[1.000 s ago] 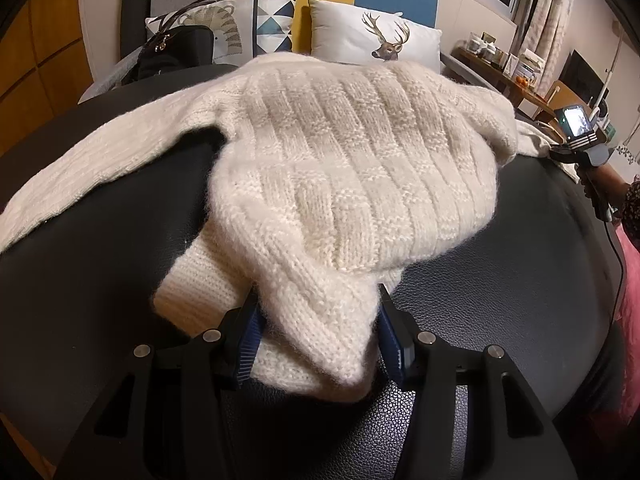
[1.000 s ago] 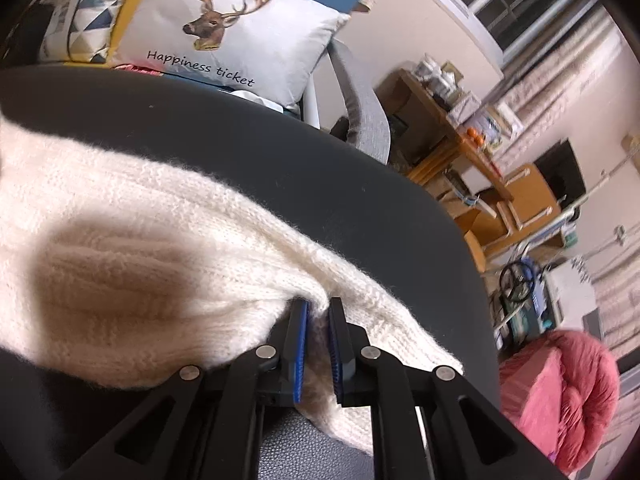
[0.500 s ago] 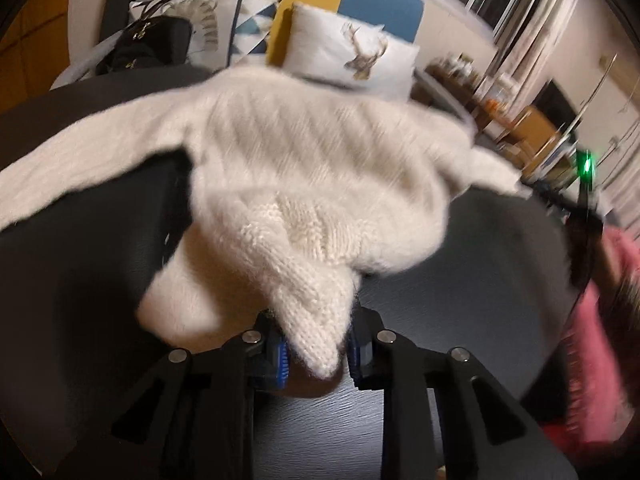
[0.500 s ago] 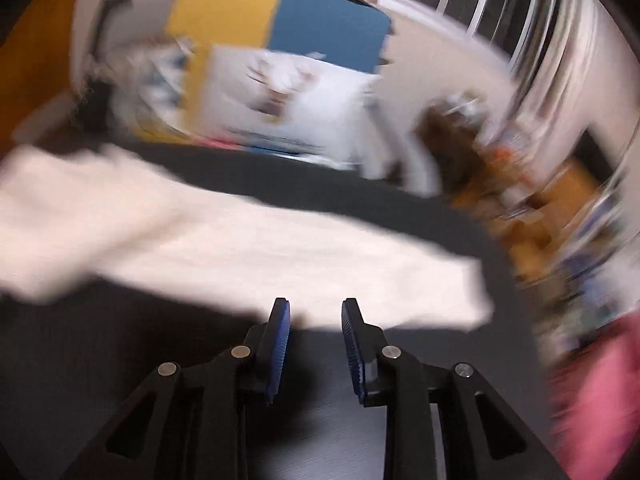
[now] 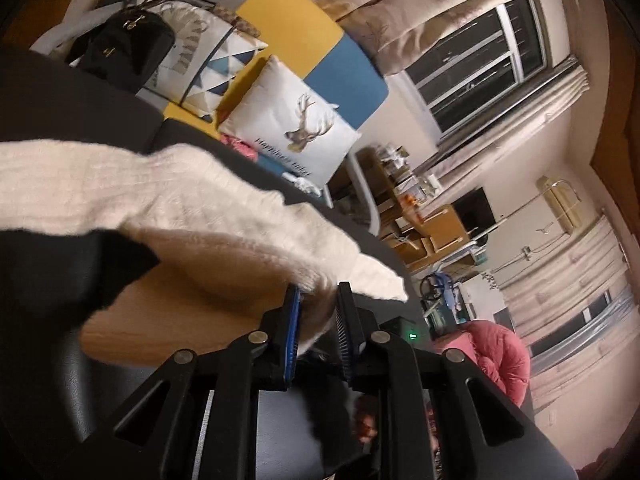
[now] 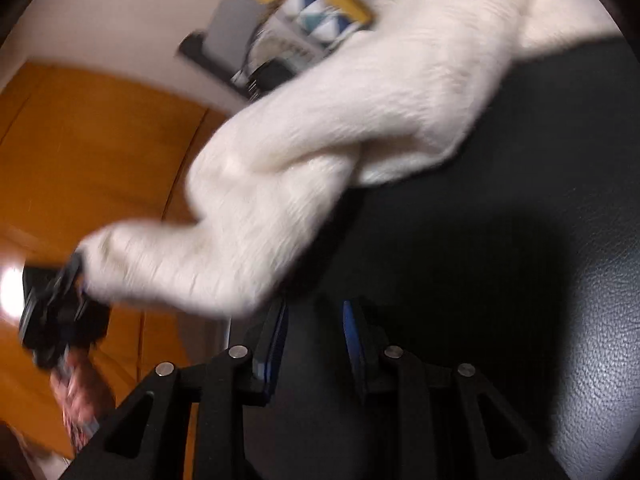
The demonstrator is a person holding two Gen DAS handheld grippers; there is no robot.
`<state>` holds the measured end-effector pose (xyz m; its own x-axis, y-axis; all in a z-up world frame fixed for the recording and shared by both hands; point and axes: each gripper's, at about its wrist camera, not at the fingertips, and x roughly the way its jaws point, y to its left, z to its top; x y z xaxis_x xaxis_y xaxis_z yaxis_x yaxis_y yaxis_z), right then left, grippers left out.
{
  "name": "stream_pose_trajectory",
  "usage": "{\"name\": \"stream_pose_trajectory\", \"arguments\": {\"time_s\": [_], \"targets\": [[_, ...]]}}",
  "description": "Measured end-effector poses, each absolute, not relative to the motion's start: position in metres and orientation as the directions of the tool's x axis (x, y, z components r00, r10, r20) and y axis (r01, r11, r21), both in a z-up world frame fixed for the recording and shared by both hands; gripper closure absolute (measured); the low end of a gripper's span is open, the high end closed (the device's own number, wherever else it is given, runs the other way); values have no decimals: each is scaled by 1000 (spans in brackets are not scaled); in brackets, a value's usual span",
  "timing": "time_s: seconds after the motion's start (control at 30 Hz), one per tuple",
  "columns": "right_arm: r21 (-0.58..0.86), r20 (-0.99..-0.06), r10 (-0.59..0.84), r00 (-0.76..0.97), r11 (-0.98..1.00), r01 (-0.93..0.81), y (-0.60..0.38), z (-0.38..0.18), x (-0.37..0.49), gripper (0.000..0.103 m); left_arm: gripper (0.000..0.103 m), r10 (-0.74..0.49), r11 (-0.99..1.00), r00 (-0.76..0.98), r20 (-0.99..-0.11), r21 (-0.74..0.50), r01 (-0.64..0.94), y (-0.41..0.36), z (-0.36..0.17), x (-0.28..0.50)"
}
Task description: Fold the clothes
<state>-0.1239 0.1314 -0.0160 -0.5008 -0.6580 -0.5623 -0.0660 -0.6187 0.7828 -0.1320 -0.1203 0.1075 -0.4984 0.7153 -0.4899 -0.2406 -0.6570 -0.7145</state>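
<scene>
A: What has just changed?

B: The left claw (image 5: 318, 312) has just been closing, and its pads now pinch a corner of the cream sweater (image 5: 192, 216), lifting it off the black surface (image 5: 60, 264). The right claw (image 6: 314, 340) has let go and hangs part open, with nothing between its pads.

A: So a fold is starting?

B: Likely. The sweater is thick, fuzzy knit, its far part draped across the surface and the rest hanging from the left claw near the surface's edge.
</scene>
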Motion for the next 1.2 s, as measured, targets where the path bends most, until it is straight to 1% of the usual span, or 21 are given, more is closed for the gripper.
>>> {"name": "stream_pose_trajectory", "arguments": {"time_s": [0.13, 0.23, 0.33, 0.37, 0.4, 0.43, 0.47, 0.5, 0.53, 0.57, 0.67, 0.77, 0.83, 0.87, 0.9, 0.97, 1.03, 1.07, 1.13, 1.17, 1.2], "targets": [[754, -578, -566, -588, -645, -121, 143, -15, -136, 74, 85, 662, -735, -493, -565, -619, -277, -110, 106, -131], [739, -585, -533, -611, -661, -130, 146, -16, -148, 74, 84, 558, -823, -522, -645, -510, -249, -115, 89, -128], [718, -598, -491, -633, -679, -152, 144, -17, -158, 74, 83, 559, -821, -501, -661, -527, -222, -125, 68, -125], [713, -602, -478, -640, -683, -160, 142, -16, -159, 74, 81, 553, -826, -495, -670, -518, -223, -127, 62, -123], [714, -598, -475, -645, -682, -160, 144, -17, -159, 74, 75, 547, -831, -489, -679, -509, -224, -129, 56, -121], [716, -594, -473, -651, -680, -158, 147, -18, -160, 76, 71, 513, -856, -495, -701, -463, -232, -131, 51, -114], [718, -589, -472, -656, -679, -156, 150, -19, -160, 76, 64, 483, -875, -504, -716, -416, -246, -132, 46, -107], [720, -584, -470, -662, -677, -155, 153, -19, -160, 82, 57, 448, -894, -511, -734, -360, -267, -131, 40, -100], [719, -585, -471, -660, -678, -153, 155, -21, -160, 92, 54, 424, -903, -511, -748, -307, -300, -127, 34, -90], [717, -587, -472, -657, -680, -153, 157, -24, -160, 96, 51, 423, -897, -498, -757, -273, -347, -121, 29, -81], [736, -575, -490, -655, -660, -151, 163, -31, -160, 97, 51, 396, -871, -494, -774, -146, -469, -103, 17, -56], [734, -576, -499, -648, -664, -141, 163, -32, -160, 97, 50, 286, -845, -563, -776, 72, -530, -85, 8, -43], [738, -572, -507, -645, -662, -133, 163, -33, -160, 97, 42, 212, -778, -628, -749, 260, -572, -71, -2, -36], [740, -569, -510, -645, -660, -131, 163, -34, -160, 97, 33, 185, -728, -660, -728, 350, -590, -64, -8, -33], [741, -567, -512, -645, -659, -129, 163, -34, -161, 97, 30, 170, -649, -681, -712, 439, -621, -55, -17, -28], [739, -566, -509, -648, -661, -126, 162, -35, -161, 97, 30, 169, -581, -711, -682, 514, -632, -47, -25, -22], [734, -566, -505, -652, -669, -120, 161, -35, -159, 97, 30, 172, -588, -717, -676, 513, -625, -42, -24, -27], [732, -565, -504, -653, -672, -115, 161, -35, -158, 97, 30, 170, -603, -709, -684, 497, -624, -41, -24, -32], [729, -562, -504, -656, -677, -104, 160, -35, -156, 97, 51, 170, -685, -670, -723, 402, -608, -43, -23, -47], [728, -561, -505, -656, -678, -100, 160, -35, -155, 97, 78, 186, -712, -643, -743, 349, -609, -43, -22, -52], [727, -560, -506, -656, -679, -98, 161, -35, -154, 97, 89, 204, -737, -616, -761, 294, -608, -44, -22, -57]]}}
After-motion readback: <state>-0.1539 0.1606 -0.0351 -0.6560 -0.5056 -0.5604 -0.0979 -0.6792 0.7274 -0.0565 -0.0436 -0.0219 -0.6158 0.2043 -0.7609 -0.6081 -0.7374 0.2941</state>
